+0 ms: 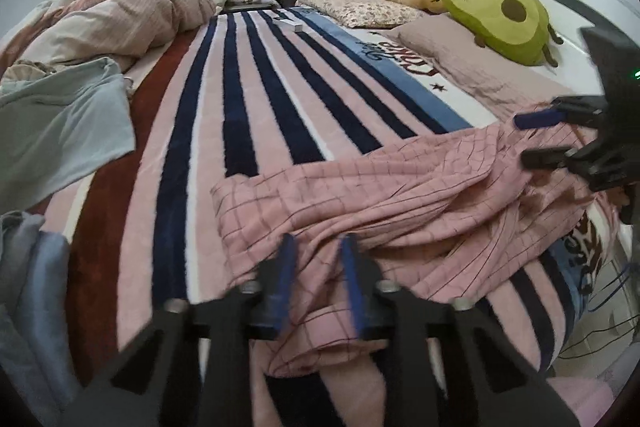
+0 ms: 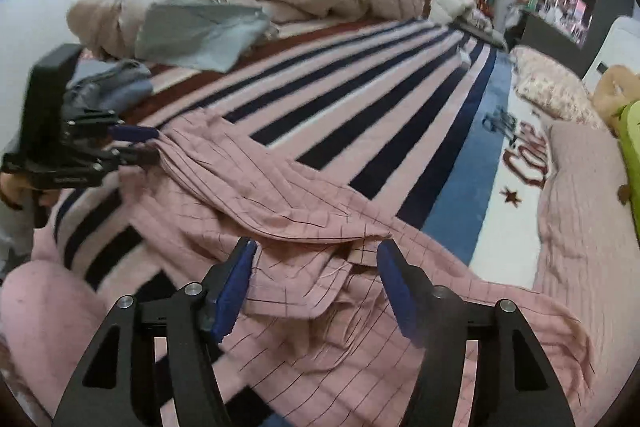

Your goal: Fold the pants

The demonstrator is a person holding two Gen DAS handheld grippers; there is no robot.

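Both wrist views look down close over the striped bed [image 1: 280, 99], sharing it.

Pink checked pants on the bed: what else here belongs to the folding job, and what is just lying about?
Job: pink checked pants; left gripper; right gripper.
Lying about: avocado plush; floral pillow; rumpled duvet; grey-blue garment; striped blanket.
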